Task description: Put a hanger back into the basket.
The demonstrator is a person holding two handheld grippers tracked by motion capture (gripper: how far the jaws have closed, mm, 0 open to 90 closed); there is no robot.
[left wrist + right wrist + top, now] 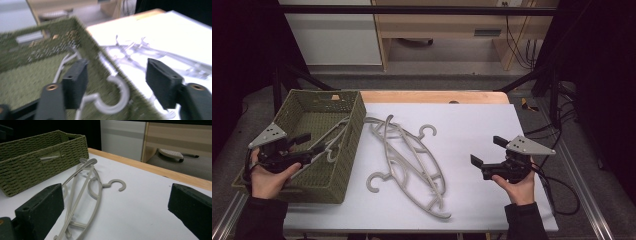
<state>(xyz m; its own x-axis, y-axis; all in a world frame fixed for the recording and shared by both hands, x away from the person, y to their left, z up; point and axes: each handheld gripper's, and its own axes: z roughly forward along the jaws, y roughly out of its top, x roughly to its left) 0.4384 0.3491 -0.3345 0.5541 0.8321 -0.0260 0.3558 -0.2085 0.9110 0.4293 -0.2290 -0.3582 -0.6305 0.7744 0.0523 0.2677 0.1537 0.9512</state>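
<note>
One woven basket [354, 125], olive green, rectangular, open-topped, with a handle slot in its end wall; it sits at the left of the white table [477, 125]. One hanger in the basket [329, 142]: pale grey plastic, thin curved bars, its long axis running diagonally from the near left toward the far right of the basket, its hook [117, 93] lying against the inside of the right wall. The left gripper view shows that hook as an open C, curling up toward the basket rim.

On the table beside the basket lies a pile of hangers [409, 160] of the same grey plastic. Two hooks [428, 131] are plain from above, one at the far side and one at the near left; the bars overlap, so I count at least two hangers and cannot fix the total. The pile's long axis runs from the far left, near the basket's corner, to the near right.

Two grippers, each with black, blocky jaws. The left gripper [304, 145] hovers over the near left of the basket, jaws spread apart with the hanger's neck below the gap, pads clear of it. The right gripper [484, 150] is held above the table right of the pile, jaws wide, nothing between them.
</note>
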